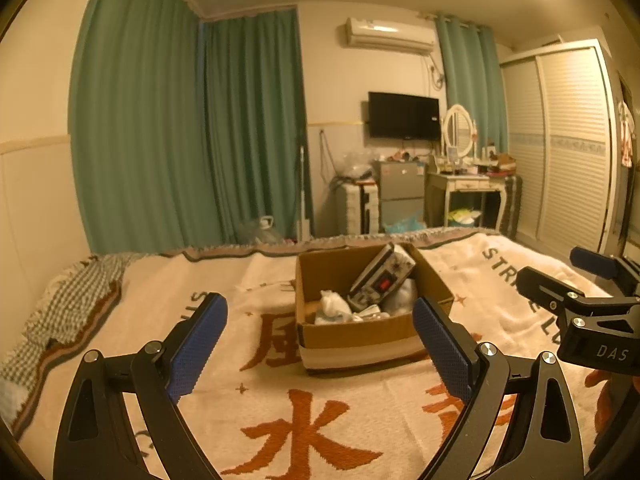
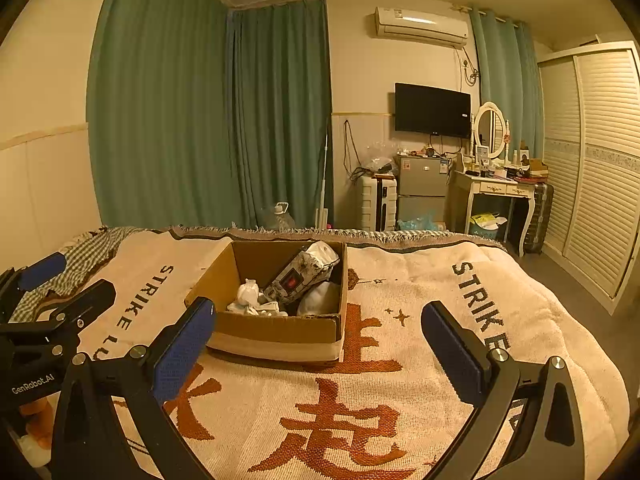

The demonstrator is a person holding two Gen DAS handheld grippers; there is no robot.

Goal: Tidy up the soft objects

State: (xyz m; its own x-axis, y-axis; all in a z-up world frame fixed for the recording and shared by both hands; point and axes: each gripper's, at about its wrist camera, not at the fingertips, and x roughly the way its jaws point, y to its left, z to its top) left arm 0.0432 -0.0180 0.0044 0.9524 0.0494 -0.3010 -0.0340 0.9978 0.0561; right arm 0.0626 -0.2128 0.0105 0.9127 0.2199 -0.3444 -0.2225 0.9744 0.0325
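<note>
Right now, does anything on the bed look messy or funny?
Mostly tidy. In the cardboard box the patterned packet leans tilted against the far wall with its top above the rim, over crumpled white soft things. At the bed's far left, the checked cloth lies bunched up. Both tools are open and hold nothing.

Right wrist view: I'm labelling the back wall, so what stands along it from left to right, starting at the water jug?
Water jug → white suitcase → small fridge → dressing table → dark suitcase → wardrobe.
</note>
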